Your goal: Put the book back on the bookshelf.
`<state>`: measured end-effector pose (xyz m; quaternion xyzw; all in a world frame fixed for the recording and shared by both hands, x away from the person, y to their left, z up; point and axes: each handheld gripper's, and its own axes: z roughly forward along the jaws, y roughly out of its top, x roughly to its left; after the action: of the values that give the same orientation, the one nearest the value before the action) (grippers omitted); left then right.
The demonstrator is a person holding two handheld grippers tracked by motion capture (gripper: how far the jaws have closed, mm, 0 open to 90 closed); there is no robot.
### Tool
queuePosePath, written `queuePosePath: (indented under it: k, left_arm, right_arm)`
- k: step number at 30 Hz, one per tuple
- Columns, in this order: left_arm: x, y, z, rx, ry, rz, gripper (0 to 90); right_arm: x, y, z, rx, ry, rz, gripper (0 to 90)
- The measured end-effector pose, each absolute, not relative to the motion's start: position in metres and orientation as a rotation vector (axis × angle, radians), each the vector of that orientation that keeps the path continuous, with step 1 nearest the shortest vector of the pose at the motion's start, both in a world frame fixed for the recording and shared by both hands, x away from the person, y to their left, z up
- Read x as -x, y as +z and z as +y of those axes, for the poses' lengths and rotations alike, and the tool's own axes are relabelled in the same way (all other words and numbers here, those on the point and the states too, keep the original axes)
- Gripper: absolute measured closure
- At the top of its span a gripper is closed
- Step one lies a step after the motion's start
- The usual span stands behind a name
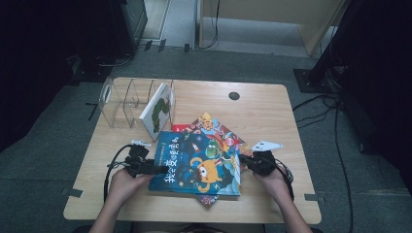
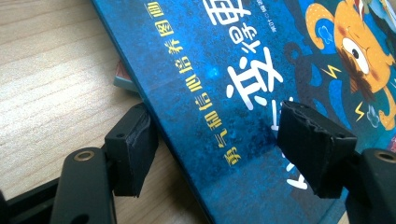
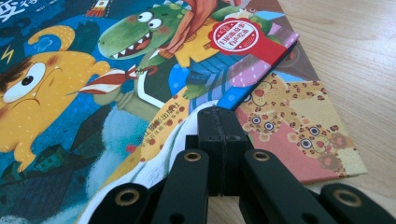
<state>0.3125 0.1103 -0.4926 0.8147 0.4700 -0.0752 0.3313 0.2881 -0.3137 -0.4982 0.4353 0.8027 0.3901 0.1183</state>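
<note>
In the high view, a blue picture book (image 1: pixel 197 165) is seen lying flat on the worktop (image 1: pixel 262 111), on top of another book, with the left gripper (image 1: pixel 145 168) at its left edge and the right gripper (image 1: pixel 252 161) at its right, apparently so that it can be lifted from both sides.

In the left gripper view, the jaws are held apart astride the book's edge, one below and one over the cover, not pressing. Yellow and white Chinese titling is visible.

In the right gripper view, the jaws are closed together at the book's corner; whether the cover is pinched cannot be told. A red seal (image 3: pixel 236 33) carries Chinese characters too small to read.
</note>
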Motion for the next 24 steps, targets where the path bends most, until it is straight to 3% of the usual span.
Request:
queuePosePath:
  k: [13, 15, 18, 24]
  left_arm:
    - [-0.315, -0.493, 0.107, -2.108, -0.219, 1.274, 27.0]
    - [-0.317, -0.494, 0.108, -2.094, -0.254, 1.278, 27.0]
    - [-0.319, -0.498, 0.105, -2.029, -0.474, 1.273, 27.9]
    - [-0.317, -0.483, 0.11, -2.031, -0.4, 1.289, 30.7]
  right_arm:
    - [-0.288, -0.498, -0.31, -1.276, 1.13, 2.34, 90.0]
    - [-0.289, -0.497, -0.309, -1.301, 1.13, 2.342, 90.0]
    - [-0.29, -0.496, -0.305, -1.289, 1.095, 2.348, 90.0]
    - [-0.289, -0.497, -0.295, -1.233, 1.091, 2.381, 90.0]
